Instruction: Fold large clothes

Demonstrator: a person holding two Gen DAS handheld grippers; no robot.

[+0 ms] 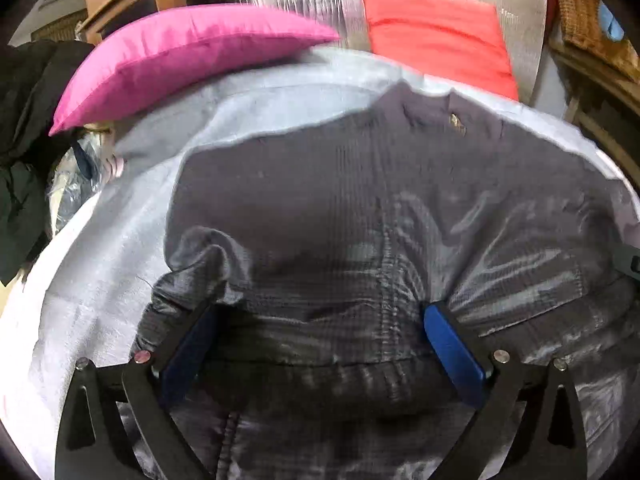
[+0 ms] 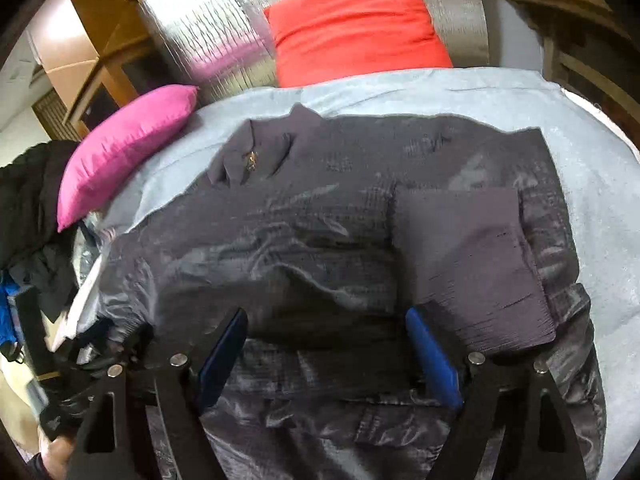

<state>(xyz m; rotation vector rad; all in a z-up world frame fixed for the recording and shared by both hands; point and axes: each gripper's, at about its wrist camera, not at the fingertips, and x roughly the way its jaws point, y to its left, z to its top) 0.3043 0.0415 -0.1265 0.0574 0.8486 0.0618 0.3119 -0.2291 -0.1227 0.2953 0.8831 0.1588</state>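
Jaws: left gripper (image 1: 320, 344) stands wide, its blue pads over the cloth but not pinching it; right gripper (image 2: 326, 350) likewise wide, gripping nothing.
Garment: dark grey quilted shiny jacket (image 2: 320, 240) lies spread on the pale blue bed cover (image 2: 580, 168), collar toward the pillows.
Progress: judged early to midway; one sleeve (image 2: 472, 256) lies folded across the body, hem end still unfolded.
Right view only: folded sleeve, both jacket edges.
Left view only: near hem bunched between the pads; pink satin pillow (image 1: 180, 56) close up.
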